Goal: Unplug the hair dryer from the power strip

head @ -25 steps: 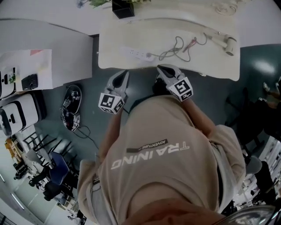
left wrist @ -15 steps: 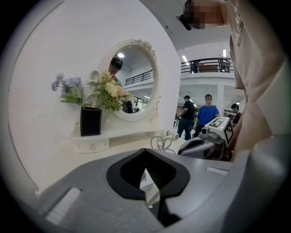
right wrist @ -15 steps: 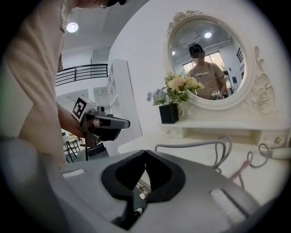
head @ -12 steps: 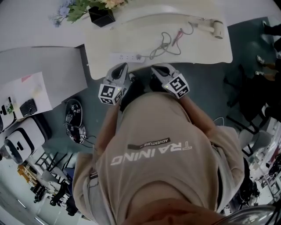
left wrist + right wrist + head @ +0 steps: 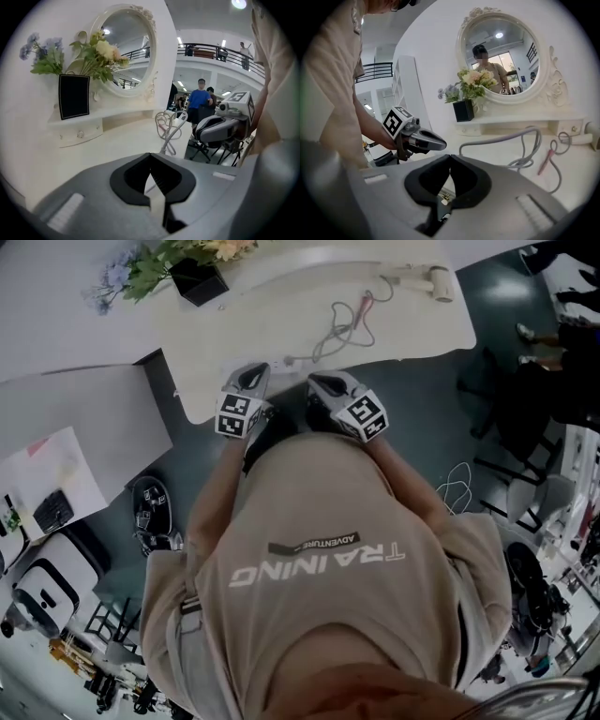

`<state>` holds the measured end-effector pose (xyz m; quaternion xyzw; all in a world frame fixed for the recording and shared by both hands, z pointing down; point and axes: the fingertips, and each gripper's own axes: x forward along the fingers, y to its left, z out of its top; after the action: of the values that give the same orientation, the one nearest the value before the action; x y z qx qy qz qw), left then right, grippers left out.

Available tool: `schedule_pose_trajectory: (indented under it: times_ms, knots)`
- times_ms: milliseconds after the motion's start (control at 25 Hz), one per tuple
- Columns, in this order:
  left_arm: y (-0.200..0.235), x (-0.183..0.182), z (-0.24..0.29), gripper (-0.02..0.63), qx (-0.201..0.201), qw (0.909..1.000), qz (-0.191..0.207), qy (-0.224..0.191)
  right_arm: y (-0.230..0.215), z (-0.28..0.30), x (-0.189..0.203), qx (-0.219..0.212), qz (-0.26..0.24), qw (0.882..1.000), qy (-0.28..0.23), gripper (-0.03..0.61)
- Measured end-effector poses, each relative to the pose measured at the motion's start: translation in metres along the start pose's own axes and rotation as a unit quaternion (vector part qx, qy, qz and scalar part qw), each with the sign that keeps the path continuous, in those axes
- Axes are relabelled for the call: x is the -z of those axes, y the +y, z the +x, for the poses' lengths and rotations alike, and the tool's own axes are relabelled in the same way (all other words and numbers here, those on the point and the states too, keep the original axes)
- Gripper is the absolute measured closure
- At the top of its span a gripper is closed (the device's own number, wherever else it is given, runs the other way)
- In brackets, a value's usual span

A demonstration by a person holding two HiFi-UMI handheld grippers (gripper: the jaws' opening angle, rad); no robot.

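A: While both claws hang at the near edge of the surface [image 5: 412, 329], what state are they in?

B: Left claw [image 5: 150, 157]: jaws together, tips meeting, nothing held. Right claw [image 5: 450, 157]: same, closed and empty. They're side by side and close but not touching, over the left part of the surface.

A: Hair dryer?

B: The hair dryer [image 5: 424, 279] lies at the far right of the surface, well apart from both claws. Its grey cord [image 5: 339, 329] loops loosely mid-surface, then runs to the near edge and ends between the two claws.

A: Power strip? Is the plug in?

B: I can't make the strip out in the head view, since the claws cover that spot. The gripper views show only the cord rising past the jaws. I can't tell whether the plug is seated.

A: Anything else on there?

B: Black vase of flowers [image 5: 199, 279] at far left. Round mirror [image 5: 124, 47] on the wall behind it. A thin pink-red item [image 5: 361, 310] sits just beside the cord loops; what it is isn't clear.
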<state>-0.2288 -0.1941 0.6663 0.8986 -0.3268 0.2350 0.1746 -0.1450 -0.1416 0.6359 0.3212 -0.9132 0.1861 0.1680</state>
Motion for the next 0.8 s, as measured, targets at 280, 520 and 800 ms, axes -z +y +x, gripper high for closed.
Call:
schedule_pose_trajectory:
  times_ms: [280, 520, 800]
  knots:
    - [0.012, 0.036, 0.023, 0.607, 0.024, 0.9925, 0.050, 0.109, 0.001, 0.021, 0.007, 0.031, 0.022, 0.999, 0.012, 0.570]
    - [0.014, 0.036, 0.023, 0.606, 0.024, 0.9907, 0.069, 0.115, -0.009, 0.039, 0.007, 0.077, 0.021, 0.997, 0.005, 0.509]
    - [0.013, 0.037, 0.024, 0.607, 0.032, 0.9888, 0.077, 0.124, -0.020, 0.063, 0.009, 0.094, 0.008, 0.996, 0.003, 0.490]
